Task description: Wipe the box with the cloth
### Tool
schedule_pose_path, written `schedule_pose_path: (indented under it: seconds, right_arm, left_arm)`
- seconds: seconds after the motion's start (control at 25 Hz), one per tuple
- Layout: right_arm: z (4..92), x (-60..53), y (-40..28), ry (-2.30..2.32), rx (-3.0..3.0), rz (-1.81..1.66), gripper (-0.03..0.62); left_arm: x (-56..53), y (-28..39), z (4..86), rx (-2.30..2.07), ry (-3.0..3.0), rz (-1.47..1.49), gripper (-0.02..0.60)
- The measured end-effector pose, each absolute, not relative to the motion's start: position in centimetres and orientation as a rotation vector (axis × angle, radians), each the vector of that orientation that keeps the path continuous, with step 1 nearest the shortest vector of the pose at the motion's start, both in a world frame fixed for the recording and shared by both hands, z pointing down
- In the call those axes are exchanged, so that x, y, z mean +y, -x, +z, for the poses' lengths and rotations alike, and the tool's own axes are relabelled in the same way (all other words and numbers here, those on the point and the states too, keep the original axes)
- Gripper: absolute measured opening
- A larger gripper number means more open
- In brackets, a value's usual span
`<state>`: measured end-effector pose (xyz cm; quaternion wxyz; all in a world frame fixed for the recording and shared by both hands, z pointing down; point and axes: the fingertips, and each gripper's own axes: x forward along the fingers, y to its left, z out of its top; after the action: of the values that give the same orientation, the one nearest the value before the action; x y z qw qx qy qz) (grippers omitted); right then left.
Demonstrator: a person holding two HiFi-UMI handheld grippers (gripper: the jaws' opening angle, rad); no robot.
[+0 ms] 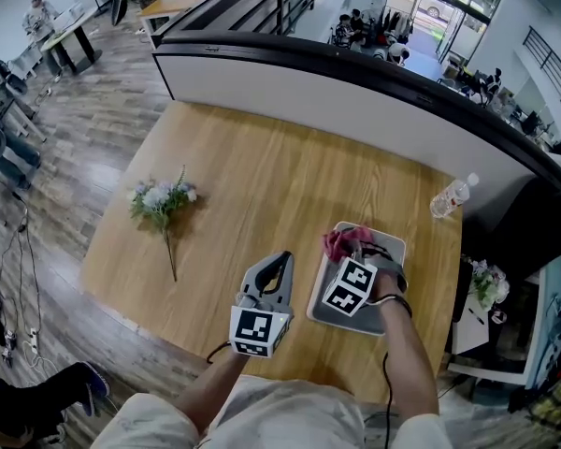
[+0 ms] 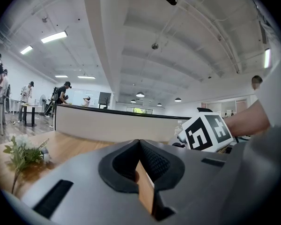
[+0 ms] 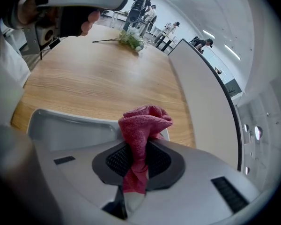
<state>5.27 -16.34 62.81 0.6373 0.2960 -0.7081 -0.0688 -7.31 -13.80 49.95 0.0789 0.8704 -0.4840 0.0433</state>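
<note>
A shallow grey box [image 1: 394,247] lies on the wooden table near its right front corner. My right gripper [image 1: 353,243] is over the box's far end, shut on a bunched pink cloth [image 1: 340,242]. In the right gripper view the cloth [image 3: 143,122] stands up between the jaws, with the box wall [image 3: 70,131] just behind it. My left gripper [image 1: 280,260] hovers over bare table just left of the box, shut with nothing in it; in its own view the jaws [image 2: 139,145] meet at the tips.
A small bunch of flowers [image 1: 165,198] lies on the table's left part. A clear plastic bottle [image 1: 452,195] stands at the far right edge. A dark-topped partition wall [image 1: 355,92] runs behind the table. People sit at desks beyond it.
</note>
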Motion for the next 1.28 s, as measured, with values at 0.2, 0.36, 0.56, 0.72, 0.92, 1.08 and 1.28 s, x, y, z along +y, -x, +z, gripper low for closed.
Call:
schedule_pose_path:
  seconds: [0.2,0.36,0.56,0.72,0.92,1.08,1.28]
  right_arm:
    - [62.4,-15.9,-5.2,-0.671,-1.618,-0.171,0.074]
    - [62.4,-14.8,-4.7,-0.662,-1.644,-0.172,0.074]
    - [62.5,-13.6,-4.8,-0.647,-1.623,-0.211,0.075]
    - [62.4,-12.8,-4.5,-0.636,-1.603,-0.244,0.077]
    - [62.7,-11.0,-3.9,-0.596,-1.633,-0.201,0.077]
    - [63.1,-9.8,-3.7,-0.584,-1.626,-0.199,0.078]
    - [63.0,-7.9,-3.2,-0.562,-1.63,-0.174,0.078]
  left_arm:
    - [-13.8,7.4,50.1,-1.457,-2.595,0.12,0.012]
    - [-13.9,7.5,50.2,-1.45,-2.591,0.124,0.012]
    - [-13.8,7.1,50.2,-1.441,-2.596,0.119,0.012]
    - [-13.7,7.2,50.1,-1.444,-2.587,0.106,0.012]
    - [-13.8,7.2,50.2,-1.442,-2.588,0.106,0.012]
    - [-13.8,7.2,50.3,-1.44,-2.582,0.104,0.012]
    - [-13.6,7.0,50.2,-1.428,-2.59,0.104,0.012]
